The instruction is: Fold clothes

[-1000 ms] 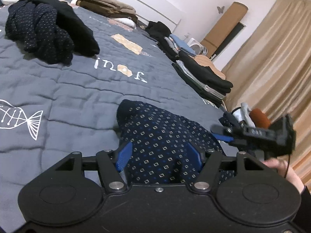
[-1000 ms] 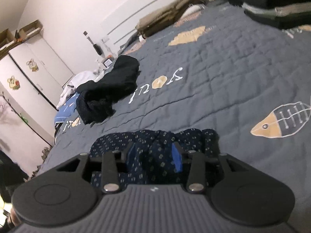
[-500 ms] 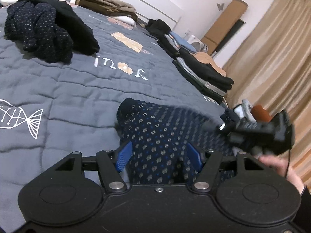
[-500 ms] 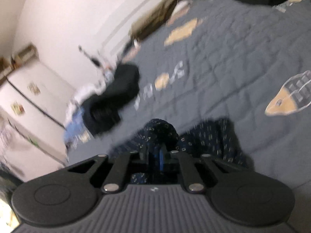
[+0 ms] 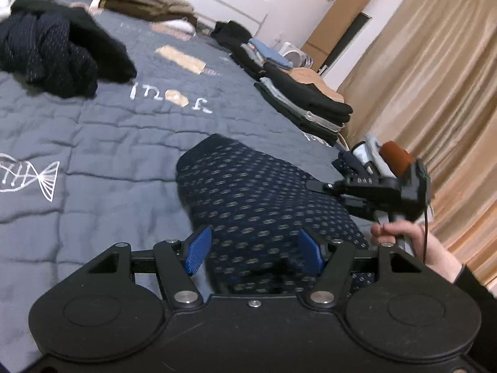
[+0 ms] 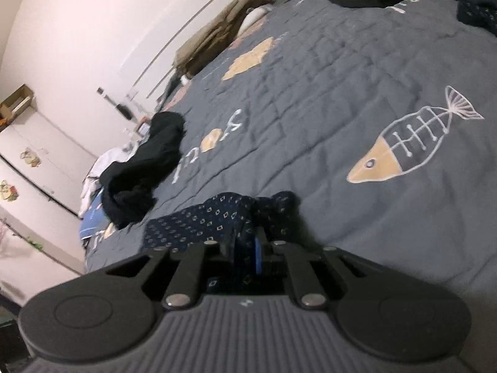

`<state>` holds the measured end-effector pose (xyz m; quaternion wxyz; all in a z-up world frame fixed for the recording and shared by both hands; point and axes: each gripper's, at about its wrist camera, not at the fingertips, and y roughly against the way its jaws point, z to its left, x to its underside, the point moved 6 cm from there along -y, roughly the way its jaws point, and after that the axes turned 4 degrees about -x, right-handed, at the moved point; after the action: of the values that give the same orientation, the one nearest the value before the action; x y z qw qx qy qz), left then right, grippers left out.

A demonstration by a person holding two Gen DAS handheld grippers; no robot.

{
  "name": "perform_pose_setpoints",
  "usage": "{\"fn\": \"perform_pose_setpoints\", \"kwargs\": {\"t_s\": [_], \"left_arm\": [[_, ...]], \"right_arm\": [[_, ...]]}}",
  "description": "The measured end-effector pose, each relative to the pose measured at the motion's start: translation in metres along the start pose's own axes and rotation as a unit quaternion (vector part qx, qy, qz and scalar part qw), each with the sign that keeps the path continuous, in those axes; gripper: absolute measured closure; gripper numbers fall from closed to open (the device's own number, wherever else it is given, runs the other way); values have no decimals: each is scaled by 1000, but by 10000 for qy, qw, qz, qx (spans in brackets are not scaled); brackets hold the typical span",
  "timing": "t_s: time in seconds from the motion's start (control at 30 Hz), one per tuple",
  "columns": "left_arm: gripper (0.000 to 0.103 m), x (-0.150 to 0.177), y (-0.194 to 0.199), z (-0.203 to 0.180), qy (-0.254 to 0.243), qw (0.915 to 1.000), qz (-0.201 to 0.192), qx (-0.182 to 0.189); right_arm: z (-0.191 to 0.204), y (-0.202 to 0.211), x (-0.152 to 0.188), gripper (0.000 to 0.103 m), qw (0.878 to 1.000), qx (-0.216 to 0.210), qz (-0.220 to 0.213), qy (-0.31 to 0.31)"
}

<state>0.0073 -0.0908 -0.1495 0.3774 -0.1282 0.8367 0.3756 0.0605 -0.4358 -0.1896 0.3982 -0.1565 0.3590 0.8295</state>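
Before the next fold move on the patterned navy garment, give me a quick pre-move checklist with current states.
1. Right tongs clamped on the patterned garment: ok; they have just closed on a bunched fold.
2. Left tongs gripping: not ok; blue pads apart, cloth between them.
3. Garment flat: not ok; bunched.
4. Bare quilt ahead for the fold: ok.
5. Folded stack clear of the garment: ok.

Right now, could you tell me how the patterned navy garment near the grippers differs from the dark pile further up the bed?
The patterned navy garment is spread fairly flat on the grey quilt; the dark pile lies bunched and crumpled. The patterned navy garment shows clear little diamonds; the dark pile shows only fine specks. The right gripper is shut on the patterned navy garment and it lies between the left gripper's open pads; nothing touches the dark pile. Both are dark and rest on the quilt.
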Motion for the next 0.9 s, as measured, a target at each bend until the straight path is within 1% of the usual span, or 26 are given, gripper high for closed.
{"fn": "perform_pose_setpoints", "kwargs": {"t_s": [0.03, 0.1, 0.17, 0.2, 0.27, 0.33, 0.47, 0.53, 0.57, 0.63, 0.67, 0.7, 0.73, 0.87, 0.9], "left_arm": [[41, 3, 4, -5, -82, 10000, -33, -32], [41, 13, 13, -16, -393, 9989, -110, -239], [41, 26, 23, -28, -774, 9956, -193, -489], [41, 34, 27, -35, -998, 9930, -205, -595], [41, 50, 35, -51, -1475, 9859, -202, -759], [41, 65, 39, -64, -1901, 9781, -144, -832], [41, 91, 45, -78, -2432, 9648, -46, -995], [41, 99, 44, -84, -2818, 9522, -79, -1180], [41, 102, 42, -86, -2943, 9477, -81, -1236], [41, 106, 36, -85, -3025, 9438, -88, -1328], [41, 108, 32, -86, -3107, 9400, -92, -1406], [41, 109, 30, -87, -3233, 9347, -104, -1472], [41, 113, 27, -89, -3398, 9277, -113, -1540], [41, 127, 13, -96, -4027, 8975, -165, -1789], [42, 129, 9, -98, -4210, 8868, -234, -1892]], "right_arm": [[6, 4, -1, 90, 9999, -3, -9, 111], [17, 17, 1, 89, 9999, 52, -46, 156], [24, 30, 6, 85, 9999, 12, -79, 147], [26, 37, 9, 83, 9999, 73, -46, 147], [31, 48, 18, 74, 9997, 160, 10, 192], [38, 60, 30, 71, 9996, 169, 38, 244], [47, 86, 66, 69, 9997, 127, 39, 188], [50, 99, 87, 69, 9998, 115, 42, 143], [50, 103, 96, 69, 9998, 157, 43, 151], [48, 109, 112, 69, 9993, 321, 97, 191], [46, 111, 118, 69, 9989, 398, 121, 194], [43, 112, 123, 69, 9987, 461, 139, 159], [40, 113, 128, 69, 9987, 491, 132, 70], [29, 112, 143, 69, 9986, 451, 106, -261], [28, 111, 146, 69, 9986, 393, 77, -345]]}}
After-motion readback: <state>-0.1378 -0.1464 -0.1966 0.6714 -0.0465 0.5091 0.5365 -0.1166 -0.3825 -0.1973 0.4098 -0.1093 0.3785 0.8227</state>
